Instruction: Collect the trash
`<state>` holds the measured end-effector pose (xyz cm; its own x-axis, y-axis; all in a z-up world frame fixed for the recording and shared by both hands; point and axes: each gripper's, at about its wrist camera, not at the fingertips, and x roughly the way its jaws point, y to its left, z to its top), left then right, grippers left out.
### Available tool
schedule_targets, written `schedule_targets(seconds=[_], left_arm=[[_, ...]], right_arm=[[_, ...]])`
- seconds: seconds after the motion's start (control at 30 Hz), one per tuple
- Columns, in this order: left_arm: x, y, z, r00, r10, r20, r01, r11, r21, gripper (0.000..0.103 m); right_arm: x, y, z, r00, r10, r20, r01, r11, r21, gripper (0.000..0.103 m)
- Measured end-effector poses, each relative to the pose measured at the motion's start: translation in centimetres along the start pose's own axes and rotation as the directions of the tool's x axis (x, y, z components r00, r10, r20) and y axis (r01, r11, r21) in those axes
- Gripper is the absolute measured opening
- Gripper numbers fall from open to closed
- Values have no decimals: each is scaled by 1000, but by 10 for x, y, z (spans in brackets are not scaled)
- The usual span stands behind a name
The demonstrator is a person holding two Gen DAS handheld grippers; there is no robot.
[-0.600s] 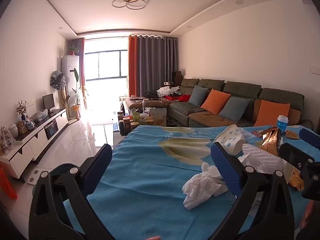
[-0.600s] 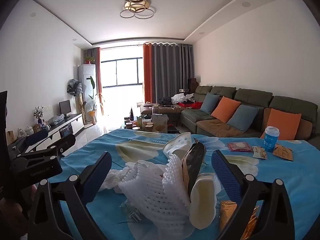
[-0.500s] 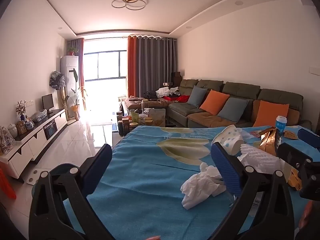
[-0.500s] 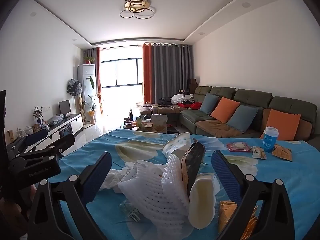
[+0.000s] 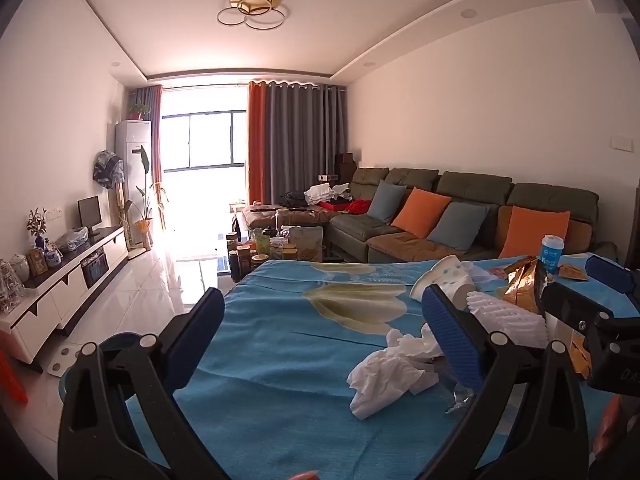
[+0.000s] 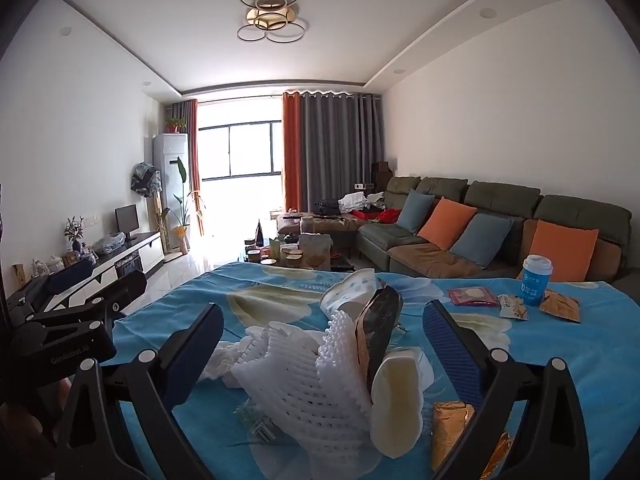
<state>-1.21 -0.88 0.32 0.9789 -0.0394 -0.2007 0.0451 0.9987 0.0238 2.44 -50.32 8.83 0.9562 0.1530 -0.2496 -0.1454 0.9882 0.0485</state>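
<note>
Trash lies on a table with a blue flowered cloth (image 5: 288, 344). My left gripper (image 5: 320, 332) is open and empty above the cloth; a crumpled white tissue (image 5: 390, 372) lies just inside its right finger. My right gripper (image 6: 324, 344) is open and empty; between its fingers sit white foam fruit netting (image 6: 304, 380), a dark snack bag (image 6: 378, 328) standing up, a white cup lying on its side (image 6: 398, 404) and a dotted paper bowl (image 6: 352, 292). A gold wrapper (image 6: 450, 436) lies by its right finger. The netting (image 5: 504, 316) and bowl (image 5: 444, 280) also show in the left wrist view.
A blue cup with a white lid (image 6: 534, 280), a red packet (image 6: 472, 296) and small snack wrappers (image 6: 560, 306) lie at the far right of the table. A teal bin (image 5: 116, 344) stands on the floor left of the table. A sofa (image 6: 500, 232) and a cluttered coffee table (image 6: 296, 252) stand beyond.
Both views have shifted very slightly; the grippers stay open and nothing on the table has moved.
</note>
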Motion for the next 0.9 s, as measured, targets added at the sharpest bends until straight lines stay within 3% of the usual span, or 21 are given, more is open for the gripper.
schedule_targets(seconds=[0.9], left_arm=[[-13, 1, 3, 1000, -20, 21, 20, 1000, 0, 97]], right_arm=[[4, -2, -5, 1000, -1, 0, 1, 1000, 8, 96]])
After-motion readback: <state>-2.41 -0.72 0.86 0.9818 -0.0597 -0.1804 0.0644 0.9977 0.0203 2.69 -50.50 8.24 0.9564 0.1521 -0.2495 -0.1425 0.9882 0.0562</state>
